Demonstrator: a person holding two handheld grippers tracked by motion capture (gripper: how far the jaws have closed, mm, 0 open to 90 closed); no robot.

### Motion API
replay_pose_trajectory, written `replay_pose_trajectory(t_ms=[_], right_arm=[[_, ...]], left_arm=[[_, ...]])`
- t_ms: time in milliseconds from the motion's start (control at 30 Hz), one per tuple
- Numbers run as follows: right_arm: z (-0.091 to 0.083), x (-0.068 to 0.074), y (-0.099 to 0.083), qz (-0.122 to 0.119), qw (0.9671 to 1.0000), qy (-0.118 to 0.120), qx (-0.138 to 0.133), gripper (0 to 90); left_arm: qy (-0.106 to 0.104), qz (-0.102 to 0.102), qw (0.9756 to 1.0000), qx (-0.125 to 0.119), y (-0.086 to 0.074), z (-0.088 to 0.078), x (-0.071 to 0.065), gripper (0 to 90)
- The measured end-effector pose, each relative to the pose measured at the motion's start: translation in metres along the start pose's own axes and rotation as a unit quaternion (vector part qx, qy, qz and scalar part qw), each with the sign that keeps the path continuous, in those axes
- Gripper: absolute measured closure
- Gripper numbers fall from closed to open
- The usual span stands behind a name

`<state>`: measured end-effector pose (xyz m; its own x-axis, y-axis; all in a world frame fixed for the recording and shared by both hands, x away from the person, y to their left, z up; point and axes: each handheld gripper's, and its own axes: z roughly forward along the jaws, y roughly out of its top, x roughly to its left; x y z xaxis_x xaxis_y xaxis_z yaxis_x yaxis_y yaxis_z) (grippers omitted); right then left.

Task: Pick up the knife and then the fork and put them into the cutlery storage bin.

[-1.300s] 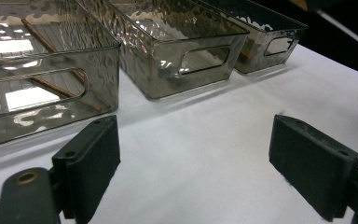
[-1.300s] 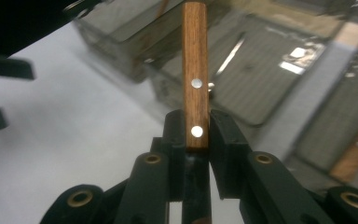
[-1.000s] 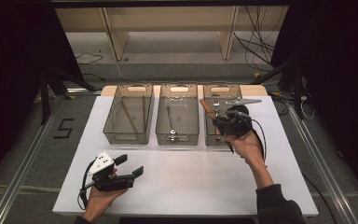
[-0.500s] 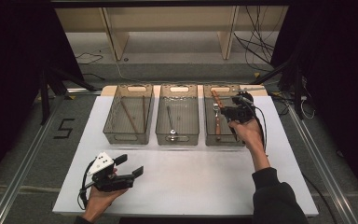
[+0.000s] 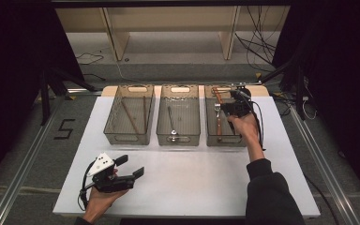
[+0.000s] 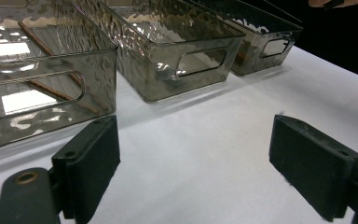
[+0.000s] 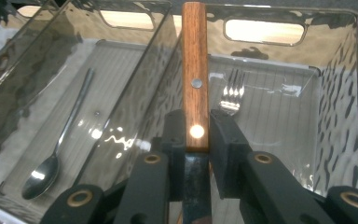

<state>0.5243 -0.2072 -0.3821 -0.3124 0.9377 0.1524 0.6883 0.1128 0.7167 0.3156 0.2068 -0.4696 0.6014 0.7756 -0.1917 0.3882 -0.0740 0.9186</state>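
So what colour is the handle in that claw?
Reddish-brown wood with metal rivets; the handle shows best in the right gripper view.

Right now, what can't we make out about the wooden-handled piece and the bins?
- Wooden-handled utensil: its working end is hidden below the right claw in the right gripper view; too small to identify in the high view.
- Left bin: cut off by the left edge of the left gripper view.
- Sticks in the left bin: too small to identify, high view.
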Motion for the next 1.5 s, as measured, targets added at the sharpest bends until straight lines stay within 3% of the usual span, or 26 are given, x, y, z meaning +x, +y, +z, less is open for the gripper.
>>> replay_pose_trajectory(t_ms=[867, 1500], right_arm=[[0.020, -0.006, -0.001, 0.019, 0.9997, -0.014, 0.011, 77.4], [0.027, 0.001, 0.012, 0.023, 0.9995, -0.020, 0.009, 77.3]], left_arm=[[-0.003, 0.001, 1.0000, 0.002, 0.000, 0.001, -0.001, 15.9], [-0.004, 0.002, 1.0000, 0.003, 0.000, 0.001, -0.002, 15.9]])
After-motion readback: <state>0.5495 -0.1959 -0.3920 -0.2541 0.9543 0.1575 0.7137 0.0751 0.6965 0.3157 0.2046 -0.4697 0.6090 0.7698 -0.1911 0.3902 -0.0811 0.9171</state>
